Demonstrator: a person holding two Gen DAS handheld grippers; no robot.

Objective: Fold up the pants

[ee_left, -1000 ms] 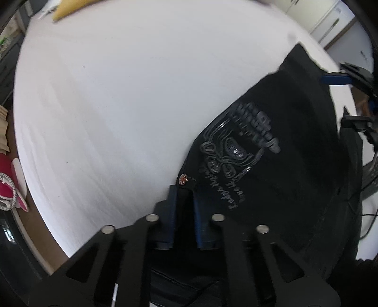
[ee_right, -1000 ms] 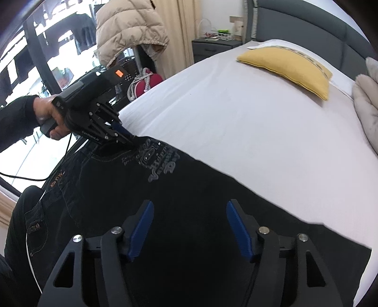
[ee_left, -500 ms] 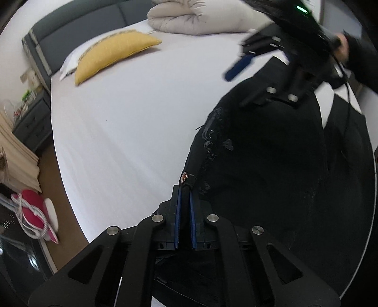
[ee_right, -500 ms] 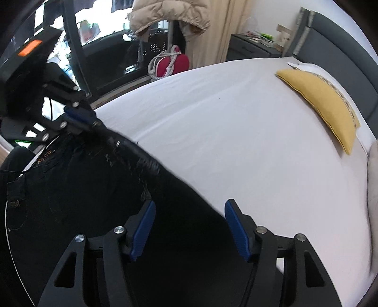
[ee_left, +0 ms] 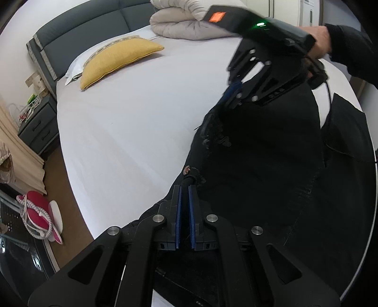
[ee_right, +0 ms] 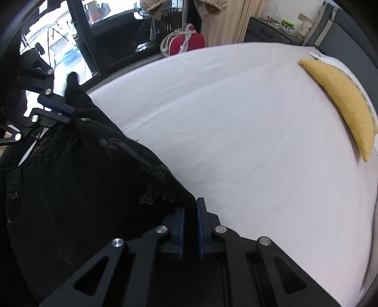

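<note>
The black pants [ee_left: 259,170] with a grey print lie at the near edge of the white bed [ee_left: 132,122]. My left gripper [ee_left: 184,189] is shut on the waistband next to a copper button [ee_left: 186,169]. My right gripper [ee_right: 191,207] is shut on the pants' [ee_right: 94,179] upper edge further along. Both hold that edge lifted off the bed. In the left wrist view the right gripper [ee_left: 232,93] shows at upper right. In the right wrist view the left gripper [ee_right: 63,111] shows at far left.
A yellow pillow [ee_left: 118,59] and a folded beige duvet [ee_left: 186,23] lie near the grey headboard [ee_left: 78,40]. A nightstand [ee_left: 37,127] and red-and-white slippers [ee_left: 40,212] are beside the bed. A window and hanging clothes [ee_right: 179,11] stand beyond the bed's foot.
My right gripper was open over the pants and has shut on their upper edge. Both grippers have lifted that edge; the left stayed shut on the waistband.
</note>
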